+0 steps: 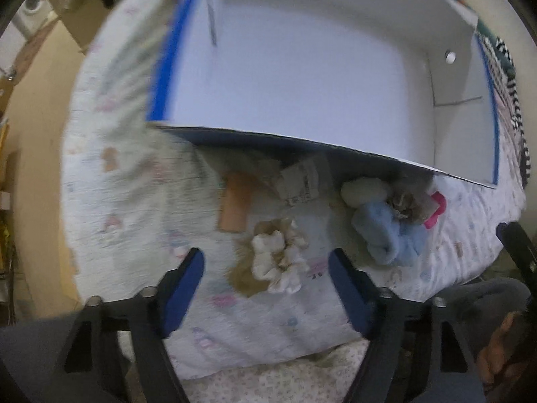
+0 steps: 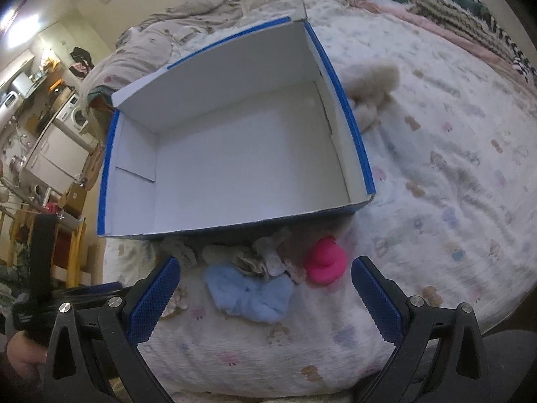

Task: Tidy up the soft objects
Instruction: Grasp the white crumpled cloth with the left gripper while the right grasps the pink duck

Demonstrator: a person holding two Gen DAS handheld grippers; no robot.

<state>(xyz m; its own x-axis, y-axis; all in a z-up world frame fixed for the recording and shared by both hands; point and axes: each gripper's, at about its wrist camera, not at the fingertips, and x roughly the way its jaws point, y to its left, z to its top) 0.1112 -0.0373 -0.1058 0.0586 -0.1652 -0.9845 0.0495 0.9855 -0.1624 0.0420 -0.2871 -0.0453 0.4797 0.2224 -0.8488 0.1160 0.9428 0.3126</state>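
Soft objects lie in a loose row on the patterned quilt (image 2: pixel 436 174), just in front of the near wall of the blue-edged box (image 2: pixel 352 124), which shows nothing inside. I judge this the very start of the sorting: nothing is packed yet and I am choosing a first pick. My left gripper (image 1: pixel 266 288) hangs with its jaws spread wide and empty, the cream-and-tan frilly piece (image 1: pixel 278 262) lying on the quilt between its fingertips. My right gripper (image 2: pixel 265 299) is likewise wide open and holds nothing, with the light blue fluffy piece (image 2: pixel 250 294) between its fingers and the pink item (image 2: pixel 324 263) just beside it. Next, I think, each hand must drop onto its piece, pinch without snagging the quilt, and lift over the box wall.
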